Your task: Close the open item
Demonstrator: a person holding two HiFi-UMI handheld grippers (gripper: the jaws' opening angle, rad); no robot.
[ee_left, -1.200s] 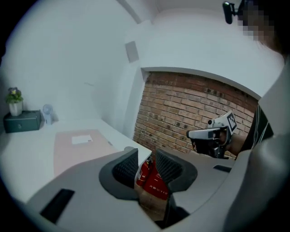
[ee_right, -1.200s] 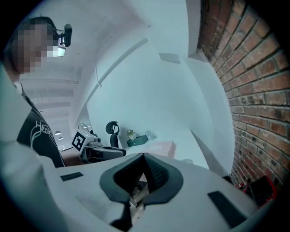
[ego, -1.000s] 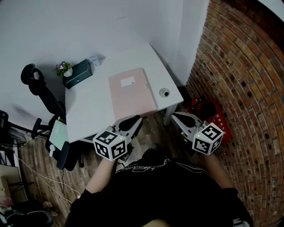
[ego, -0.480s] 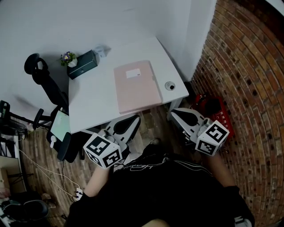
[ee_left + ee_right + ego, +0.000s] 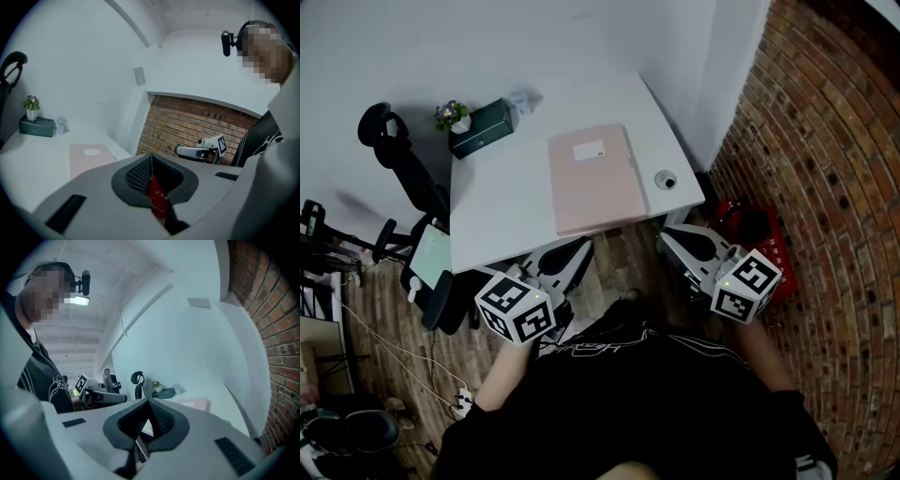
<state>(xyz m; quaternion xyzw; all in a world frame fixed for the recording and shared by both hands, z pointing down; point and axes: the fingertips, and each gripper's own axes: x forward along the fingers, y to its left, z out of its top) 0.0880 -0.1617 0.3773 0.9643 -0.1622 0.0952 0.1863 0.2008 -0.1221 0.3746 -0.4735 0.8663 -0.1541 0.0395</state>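
Note:
A pink folder lies flat and closed on the white table; it also shows in the left gripper view and faintly in the right gripper view. My left gripper hangs below the table's near edge, close to my body, shut with nothing in it. My right gripper is level with it on the right, also shut and empty. Neither touches the folder or the table.
A dark green box and a small potted plant stand at the table's far left corner. A small round object sits right of the folder. A black office chair stands left, a red crate and a brick wall right.
Both grippers have drawn back from the table's near edge toward my body and sit lower in the head view. The folder has not moved.

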